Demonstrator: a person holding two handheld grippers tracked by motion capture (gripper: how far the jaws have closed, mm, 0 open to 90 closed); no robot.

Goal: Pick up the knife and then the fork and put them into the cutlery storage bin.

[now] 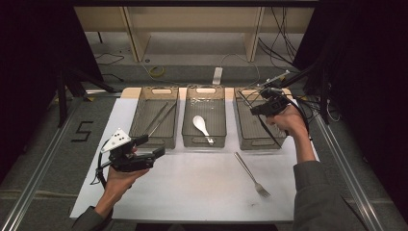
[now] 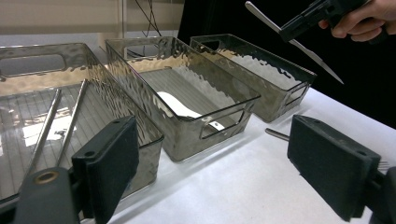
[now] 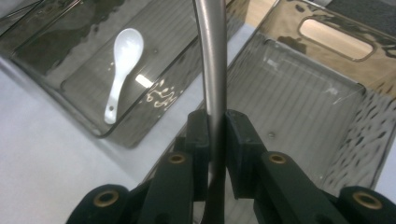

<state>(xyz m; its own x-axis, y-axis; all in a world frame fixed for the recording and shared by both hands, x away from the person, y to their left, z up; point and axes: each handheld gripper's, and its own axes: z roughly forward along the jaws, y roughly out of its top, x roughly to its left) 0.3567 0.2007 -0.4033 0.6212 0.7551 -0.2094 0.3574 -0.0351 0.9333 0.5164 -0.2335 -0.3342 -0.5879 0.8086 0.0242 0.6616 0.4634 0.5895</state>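
My right gripper (image 3: 215, 123) is shut on a metal table knife (image 3: 212, 56), its pads pinching the handle. It hovers over the right tray (image 1: 242, 126), whose floor is bare, and in the left gripper view the knife (image 2: 317, 58) slants down from that gripper (image 2: 299, 25). My left gripper (image 1: 151, 146) hangs open with nothing between its pads (image 2: 112, 158), just in front of the left tray (image 1: 136, 113). A white spoon (image 1: 202, 126) lies in the middle tray (image 1: 185, 120). A fork (image 1: 251, 174) lies on the white mat, in front of the right tray.
Two long metal sticks (image 1: 161, 118) lie in the left tray. The three smoky clear trays stand side by side along the far edge of the white mat (image 1: 192, 187). Cables and table legs lie beyond the trays.
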